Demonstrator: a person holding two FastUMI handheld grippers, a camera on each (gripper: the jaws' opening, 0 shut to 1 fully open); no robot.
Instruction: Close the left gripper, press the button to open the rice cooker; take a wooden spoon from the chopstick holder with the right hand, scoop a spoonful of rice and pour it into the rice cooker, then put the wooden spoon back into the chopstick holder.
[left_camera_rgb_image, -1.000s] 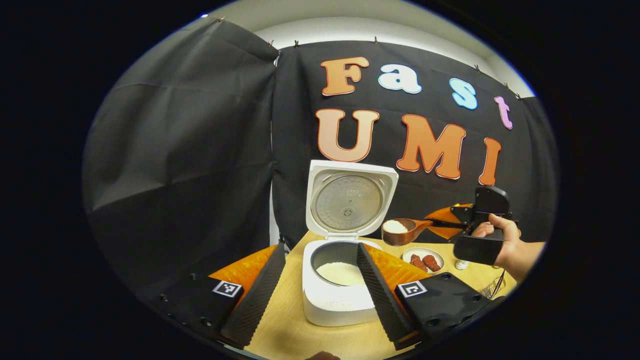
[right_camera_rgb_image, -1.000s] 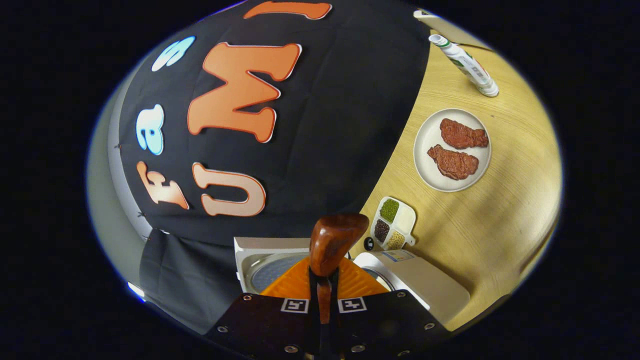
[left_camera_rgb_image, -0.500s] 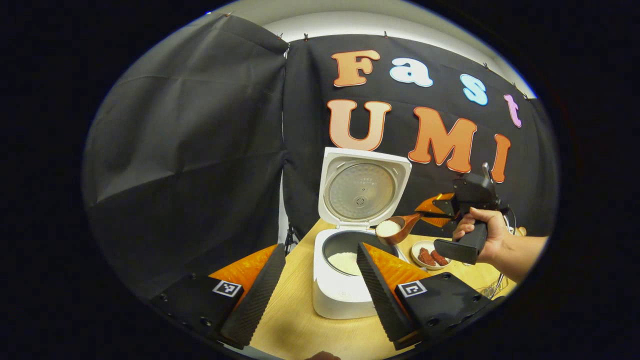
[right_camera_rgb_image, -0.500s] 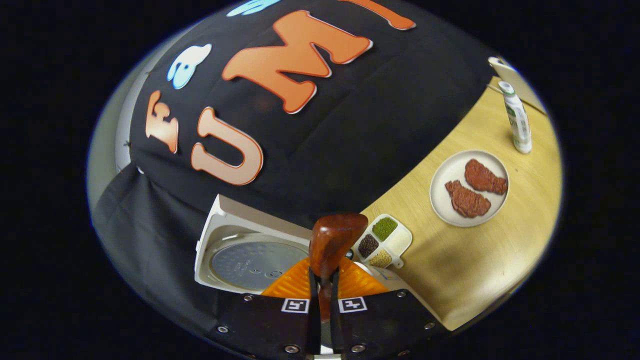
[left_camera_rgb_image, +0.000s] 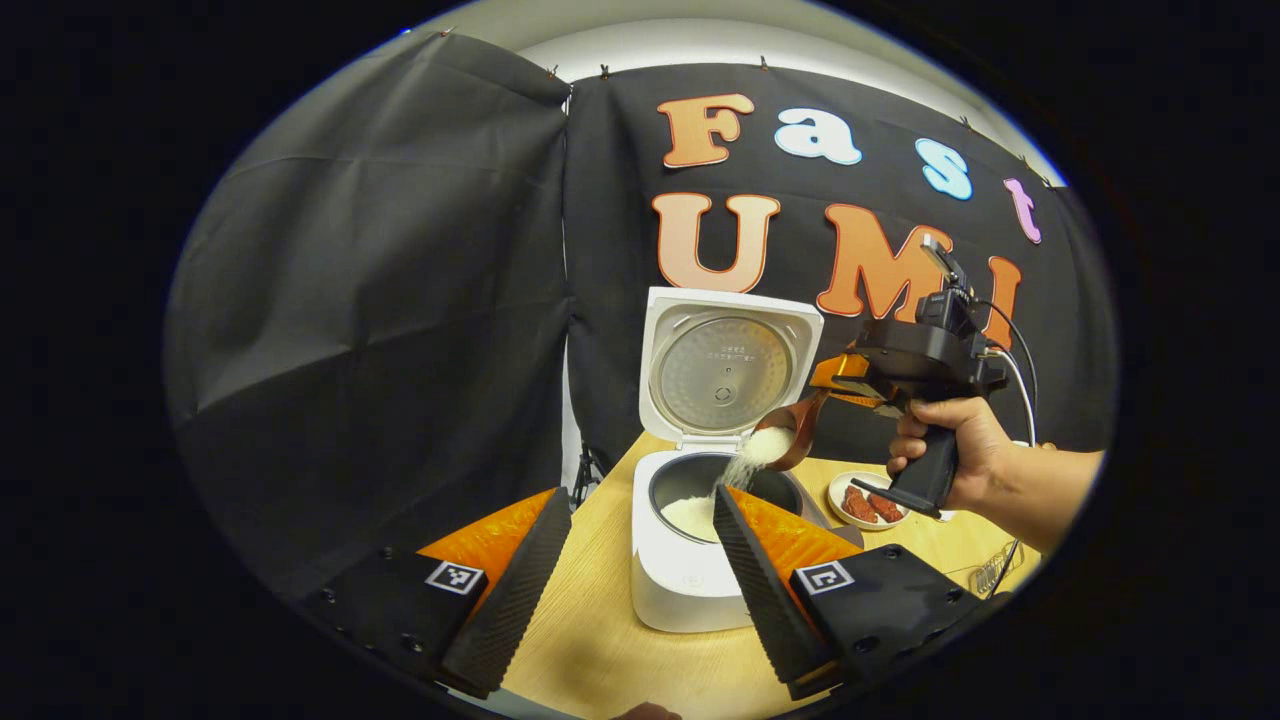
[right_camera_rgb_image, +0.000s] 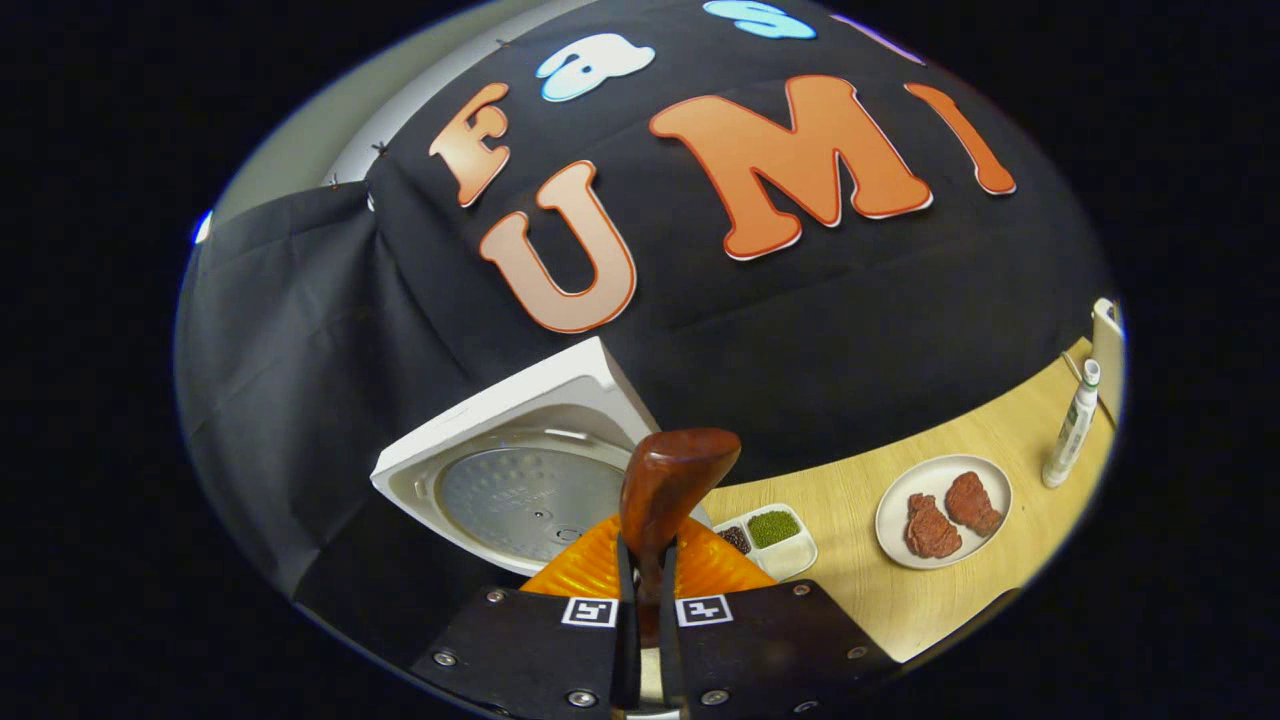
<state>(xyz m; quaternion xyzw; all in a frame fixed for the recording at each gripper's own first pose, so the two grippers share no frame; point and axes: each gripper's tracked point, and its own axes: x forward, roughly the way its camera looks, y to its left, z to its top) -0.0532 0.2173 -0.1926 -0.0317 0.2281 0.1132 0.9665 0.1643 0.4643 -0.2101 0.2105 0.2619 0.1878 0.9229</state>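
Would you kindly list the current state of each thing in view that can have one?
Rice cooker: lid up, rice in the pot.
Wooden spoon: tipped, rice spilling into the cooker.
Right gripper: shut on the spoon's handle.
Left gripper: open, holding nothing.
Plate: carries two red pieces.

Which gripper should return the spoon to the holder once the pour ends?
Right. The right gripper is shut on the wooden spoon, tipped over the open rice cooker with rice falling into the pot. The left gripper is open, holds nothing, and sits back in front of the cooker.
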